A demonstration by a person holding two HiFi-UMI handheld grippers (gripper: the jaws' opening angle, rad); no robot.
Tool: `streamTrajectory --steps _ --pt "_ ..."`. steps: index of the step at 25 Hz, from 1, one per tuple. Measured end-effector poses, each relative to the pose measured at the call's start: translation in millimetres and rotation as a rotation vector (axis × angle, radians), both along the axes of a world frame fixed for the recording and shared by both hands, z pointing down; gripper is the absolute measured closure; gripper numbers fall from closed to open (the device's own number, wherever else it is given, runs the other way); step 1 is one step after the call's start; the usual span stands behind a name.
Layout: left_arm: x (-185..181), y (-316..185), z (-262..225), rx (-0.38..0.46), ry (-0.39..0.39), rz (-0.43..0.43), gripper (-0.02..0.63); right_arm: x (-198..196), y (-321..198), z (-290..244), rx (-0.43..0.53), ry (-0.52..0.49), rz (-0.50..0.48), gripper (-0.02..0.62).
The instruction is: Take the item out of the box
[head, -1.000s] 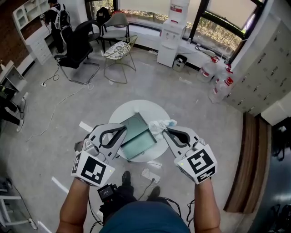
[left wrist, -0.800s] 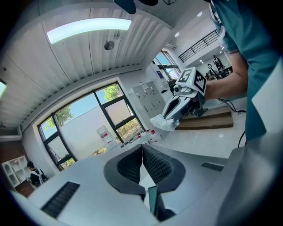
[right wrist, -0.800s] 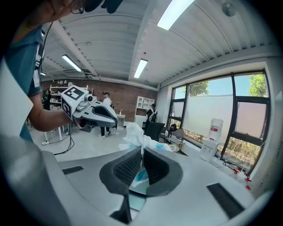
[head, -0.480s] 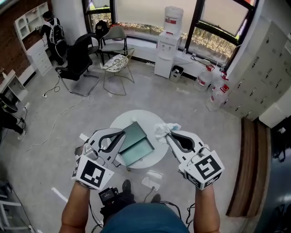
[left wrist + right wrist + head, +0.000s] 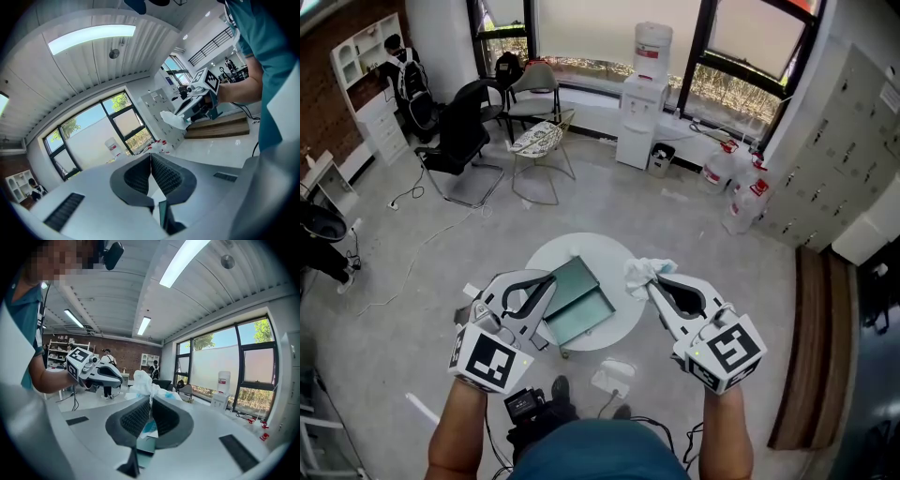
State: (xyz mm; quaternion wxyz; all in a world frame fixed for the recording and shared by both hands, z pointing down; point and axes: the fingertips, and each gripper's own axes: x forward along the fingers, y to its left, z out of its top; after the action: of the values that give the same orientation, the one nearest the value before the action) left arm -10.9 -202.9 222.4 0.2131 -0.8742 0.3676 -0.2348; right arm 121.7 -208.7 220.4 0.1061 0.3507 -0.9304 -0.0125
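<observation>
White crumpled item [image 5: 639,273] sits clamped in right gripper [image 5: 653,281], clear of green box [image 5: 581,305]; left gripper [image 5: 549,278] jaws are together.

**A:** Entry one: over the table?

**B:** The open box [image 5: 581,314] lies mid-table [image 5: 591,248], between my left gripper [image 5: 551,277] and my right gripper [image 5: 654,279]. The air above it is free.

**A:** Entry two: my right side?

**B:** The white bundle [image 5: 639,274] in my right jaws juts over the table's right rim, just beside the box.

**A:** Entry three: further out?

**B:** Bare floor rings the table. The chairs [image 5: 464,122] and the water dispenser [image 5: 642,94] stand well apart.
</observation>
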Motion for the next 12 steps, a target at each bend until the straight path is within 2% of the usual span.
streamTrajectory --steps 12 --pt "4.7 7.7 2.8 0.001 -0.013 -0.014 0.586 7.0 6.5 5.2 -0.014 0.001 -0.012 0.549"
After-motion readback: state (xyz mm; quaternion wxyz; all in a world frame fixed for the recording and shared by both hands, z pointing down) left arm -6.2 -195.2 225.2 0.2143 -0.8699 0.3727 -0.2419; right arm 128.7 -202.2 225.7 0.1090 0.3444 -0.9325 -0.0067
